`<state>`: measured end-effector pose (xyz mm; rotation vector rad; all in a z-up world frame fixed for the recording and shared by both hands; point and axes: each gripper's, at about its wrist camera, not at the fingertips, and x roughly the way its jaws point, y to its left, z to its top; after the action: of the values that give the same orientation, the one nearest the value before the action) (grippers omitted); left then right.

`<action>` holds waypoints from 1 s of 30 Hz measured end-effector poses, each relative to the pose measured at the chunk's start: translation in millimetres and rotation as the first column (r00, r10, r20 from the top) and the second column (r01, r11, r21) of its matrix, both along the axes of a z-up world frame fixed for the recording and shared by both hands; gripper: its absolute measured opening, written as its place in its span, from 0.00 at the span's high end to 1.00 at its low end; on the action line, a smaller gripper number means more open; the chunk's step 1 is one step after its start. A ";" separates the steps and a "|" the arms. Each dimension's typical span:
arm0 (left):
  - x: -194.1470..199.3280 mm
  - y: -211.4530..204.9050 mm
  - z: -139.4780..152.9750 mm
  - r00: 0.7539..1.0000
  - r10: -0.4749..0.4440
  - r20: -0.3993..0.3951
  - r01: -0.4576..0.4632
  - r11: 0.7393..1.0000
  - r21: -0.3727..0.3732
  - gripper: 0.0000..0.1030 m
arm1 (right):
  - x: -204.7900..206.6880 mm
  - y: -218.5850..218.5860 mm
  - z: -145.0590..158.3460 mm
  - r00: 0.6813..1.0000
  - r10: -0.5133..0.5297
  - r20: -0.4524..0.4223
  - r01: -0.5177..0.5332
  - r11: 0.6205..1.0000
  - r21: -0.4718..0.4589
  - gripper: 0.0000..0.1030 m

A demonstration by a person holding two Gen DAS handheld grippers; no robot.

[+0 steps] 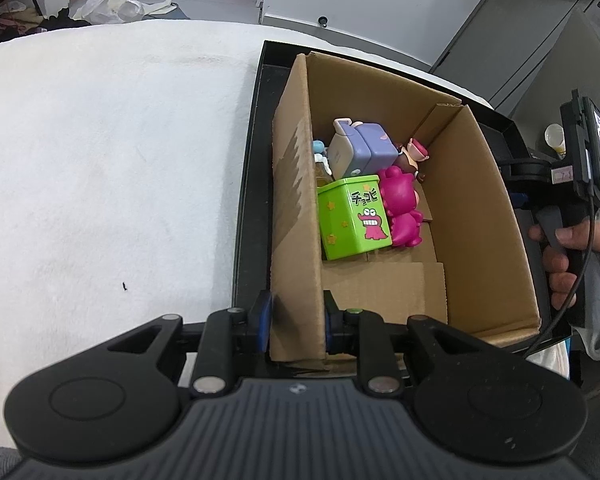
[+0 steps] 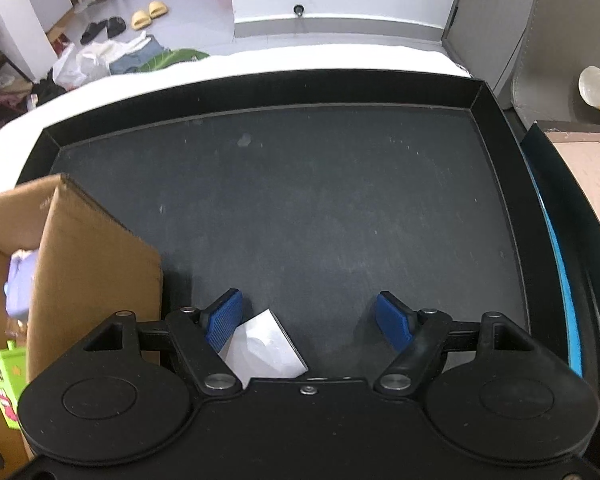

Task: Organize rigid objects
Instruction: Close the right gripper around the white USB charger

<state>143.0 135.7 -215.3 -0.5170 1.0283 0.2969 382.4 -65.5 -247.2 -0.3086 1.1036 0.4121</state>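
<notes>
An open cardboard box (image 1: pixel 480 208) stands in a black tray (image 1: pixel 256 160). Inside it are a green tin with a cartoon crocodile (image 1: pixel 352 220), a pink figure (image 1: pixel 400 208), a purple toy (image 1: pixel 364 148) and a small pink-hatted figure (image 1: pixel 414 150). My left gripper (image 1: pixel 298 320) is shut on the box's near-left wall, one blue pad on each side. My right gripper (image 2: pixel 310 320) hangs open over the bare tray floor (image 2: pixel 300 200), to the right of the box (image 2: pixel 96 248). A white scrap of paper (image 2: pixel 264 344) lies by its left pad, not gripped.
A white fluffy cloth (image 1: pixel 100 160) covers the table left of the tray. A hand (image 1: pixel 560 256) grips the right gripper's handle beside the box. A paper cup (image 2: pixel 598 88) lies beyond the tray's right rim. Slippers and bags are on the floor behind.
</notes>
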 end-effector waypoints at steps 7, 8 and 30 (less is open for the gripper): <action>-0.4 -0.3 0.4 1.000 0.001 0.002 -0.001 1.000 -0.001 0.79 | -9.3 -3.3 0.3 0.999 0.000 -0.038 -0.001 0.999 -0.032 0.30; -0.4 -0.4 0.6 1.000 0.001 0.002 -0.001 1.000 -0.001 0.79 | -11.0 -4.4 0.3 0.999 0.003 -0.044 -0.005 0.999 -0.036 0.29; -2.7 0.7 4.9 1.000 0.001 0.014 -0.001 1.000 -0.003 0.79 | -24.2 -25.5 1.2 0.990 -0.038 -0.139 0.028 0.997 -0.070 0.39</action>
<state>140.3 136.4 -210.4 -0.5215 1.0145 0.2927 358.2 -91.0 -246.0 -0.3242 1.2609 0.3720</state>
